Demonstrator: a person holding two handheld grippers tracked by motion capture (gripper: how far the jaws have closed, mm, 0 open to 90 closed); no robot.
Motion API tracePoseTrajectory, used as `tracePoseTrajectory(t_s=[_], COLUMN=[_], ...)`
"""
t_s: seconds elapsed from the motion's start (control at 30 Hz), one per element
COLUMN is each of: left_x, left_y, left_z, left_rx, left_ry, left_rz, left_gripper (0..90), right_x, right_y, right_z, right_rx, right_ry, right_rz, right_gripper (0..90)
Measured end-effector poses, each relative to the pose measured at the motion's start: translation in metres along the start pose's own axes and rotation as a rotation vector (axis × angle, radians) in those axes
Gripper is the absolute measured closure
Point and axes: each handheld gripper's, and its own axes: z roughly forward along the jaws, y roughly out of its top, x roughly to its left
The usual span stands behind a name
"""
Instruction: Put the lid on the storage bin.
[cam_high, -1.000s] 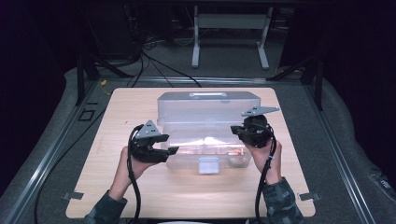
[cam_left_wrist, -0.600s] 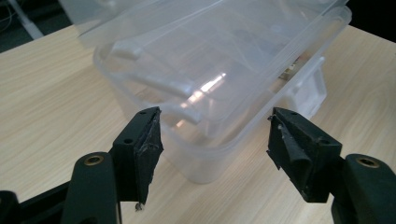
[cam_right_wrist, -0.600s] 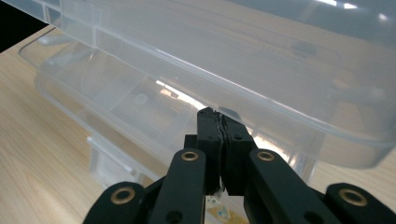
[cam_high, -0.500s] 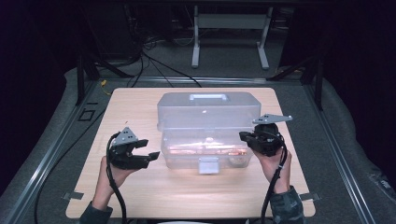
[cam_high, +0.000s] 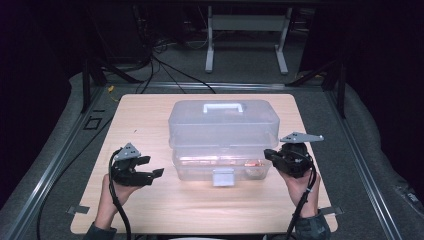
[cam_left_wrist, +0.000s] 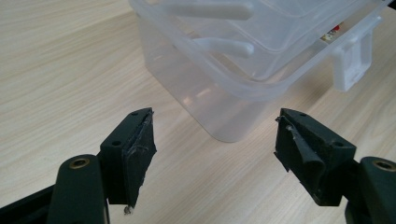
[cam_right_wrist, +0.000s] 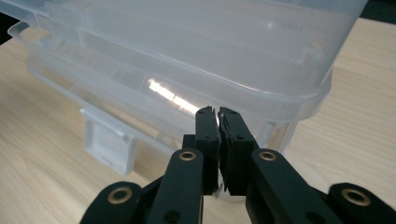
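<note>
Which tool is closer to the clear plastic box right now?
Right. The right tool, shut and empty, sits right at the clear plastic box's right front corner. The left tool, open, hangs off its left end with bare table between.

I can read no text, brand or number anywhere. The small coloured label inside the clear plastic box (cam_left_wrist: 261, 51), seen at the left gripper view's upper right, is too tiny and blurred to make out.
</note>
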Motion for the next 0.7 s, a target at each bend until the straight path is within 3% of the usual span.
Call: tracePoseTrajectory(t_s=[0.7], left_x=[0.010], left_y=[-0.015], left_z=[0.013], left_rx=[0.040], left_ry=[0.003], left_rz=[-0.036], left_gripper=[24.8], right_x=[-0.002], right_y=[-0.023], right_z=[0.014], right_rx=[0.041], right_ry=[0.016], right_rz=[0.036], right_gripper=[86.2])
